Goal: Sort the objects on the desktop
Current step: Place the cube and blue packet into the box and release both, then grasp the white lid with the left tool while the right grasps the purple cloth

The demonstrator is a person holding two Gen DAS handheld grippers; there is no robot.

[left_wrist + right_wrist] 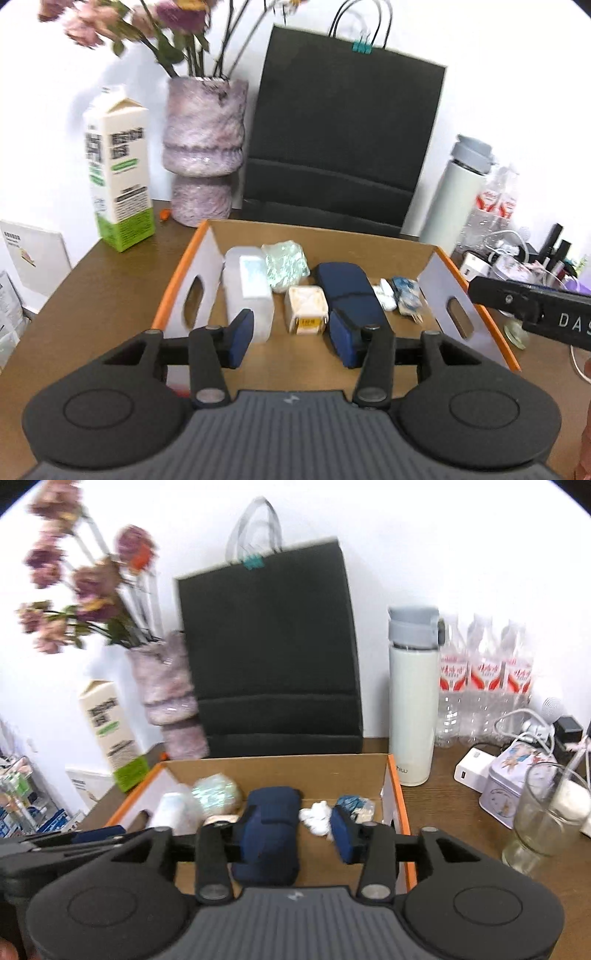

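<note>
A shallow cardboard tray [436,258] with orange-edged side walls and cut-out handles is set on a brown wooden desk [110,288], and the sorted things are lined up along its floor: a translucent plastic box [247,291] near the left wall, a crumpled iridescent wrapper [286,264] toward the back edge, a small cream cube with a yellow label [307,309] in the middle, a dark blue case [351,291] beside it, and small white and blue-printed packets [399,295] near the right wall. The left gripper [291,336] is held over the tray's near edge with its jaws parted and nothing between them; the right gripper [291,830] is likewise held apart and empty above the blue case [269,823]. The case is judged stiff and moderately light, best taken across its narrow width; the plastic box looks smooth and possibly slippery, so its long sides would be favoured. The wrapper and packets are judged soft, light and easily crushed. The tray itself would flex if lifted by one wall. Along the desk's back edge, against a white wall, a milk carton [118,173], a purple vase of flowers [203,151], a black paper bag [343,140] and a white flask [412,701] are stood; water bottles [484,679], a charger [472,770], a printed tin [506,790] and a fragile drinking glass [543,812] are crowded at the right, leaving little room there.
</note>
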